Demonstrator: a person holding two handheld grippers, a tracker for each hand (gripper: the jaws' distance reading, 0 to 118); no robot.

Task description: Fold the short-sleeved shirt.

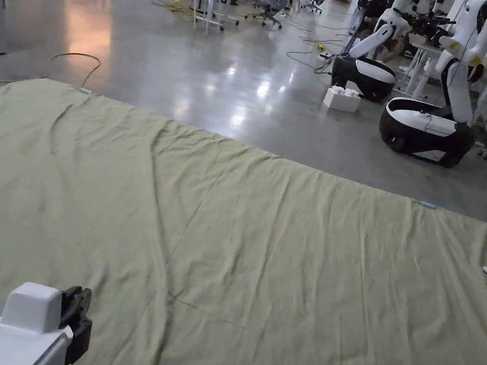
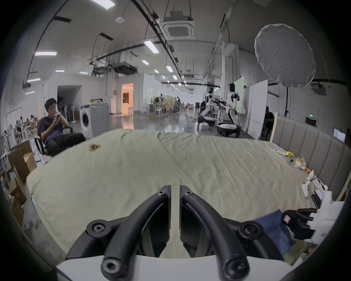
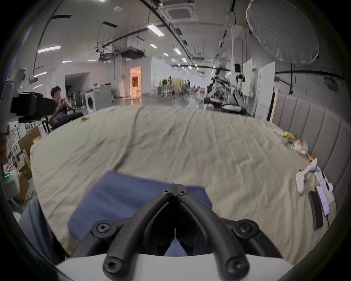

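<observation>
A large open workshop with a polished concrete floor (image 1: 206, 70) lies beyond the bed (image 1: 260, 260), whose wrinkled pale-green sheet is your working area; a padded headboard (image 3: 311, 121) runs along its right side.

The short-sleeved shirt (image 3: 133, 197) is a blue cloth lying flat on the sheet at the near edge of the bed, directly under and ahead of your right tool (image 3: 174, 187). In the head view just a sliver of it shows at the bottom edge.

The right tool's jaws are drawn together at the tips, above the blue cloth; whether any fabric is pinched between them you cannot tell from here. The left tool (image 2: 175, 192) hangs over bare sheet to the left of the shirt, its jaws standing a narrow gap apart with nothing between them.

Expect the shirt to be light, limp and prone to sagging or dragging on the sheet, not fragile. Take hold at edges or corners, such as hem or shoulder, one tool per side, so that a fold stays straight.

Most of the garment is hidden by the right tool's body or cut off by the frame, so collar, sleeves and its orientation cannot be made out, nor whether it is already partly folded. The right gripper view is also blurred.
</observation>
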